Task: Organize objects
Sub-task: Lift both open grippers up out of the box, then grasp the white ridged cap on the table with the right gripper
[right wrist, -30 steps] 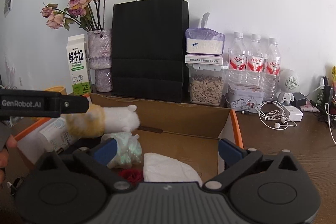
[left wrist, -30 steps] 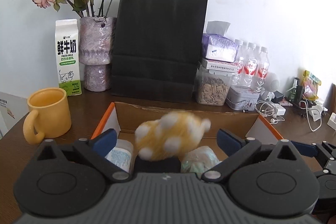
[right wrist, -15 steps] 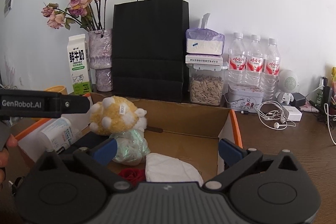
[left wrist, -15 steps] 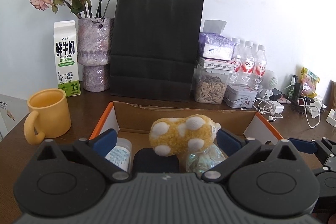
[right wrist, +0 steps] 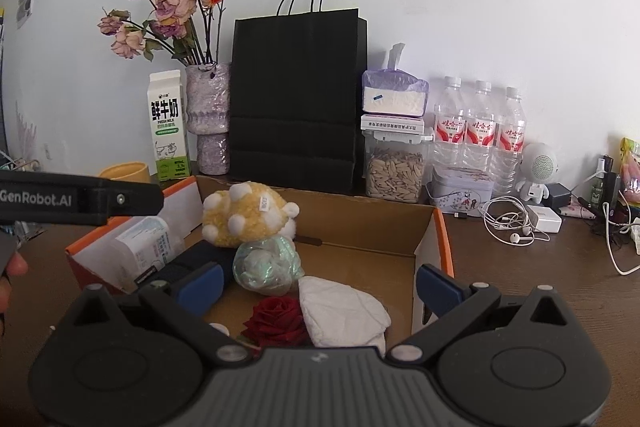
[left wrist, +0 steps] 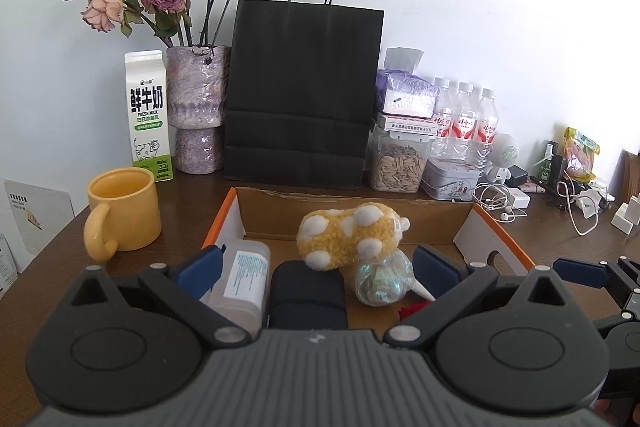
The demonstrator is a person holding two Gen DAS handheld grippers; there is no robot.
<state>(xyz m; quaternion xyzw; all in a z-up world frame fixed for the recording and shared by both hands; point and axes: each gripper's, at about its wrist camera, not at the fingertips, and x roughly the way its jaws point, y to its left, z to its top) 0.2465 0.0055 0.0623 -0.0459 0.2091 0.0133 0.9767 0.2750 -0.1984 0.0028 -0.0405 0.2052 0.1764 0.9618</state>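
both jaws stand wide apart and empty: the left gripper (left wrist: 316, 269) and right gripper (right wrist: 318, 285) hover over the cardboard box (right wrist: 362, 227). the plush toy (right wrist: 248, 219) lies inside atop an iridescent bag (right wrist: 267, 267), beside a rose (right wrist: 276, 321). most looks packed; the yellow mug (left wrist: 122, 209) remains outside.

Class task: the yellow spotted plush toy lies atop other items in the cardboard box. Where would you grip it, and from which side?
Probably grip the plush toy across the narrow width of its round body, coming from above. It lies sideways, perched on the dark pouch and the iridescent bundle, so its top is exposed while the cardboard box walls crowd the sides.
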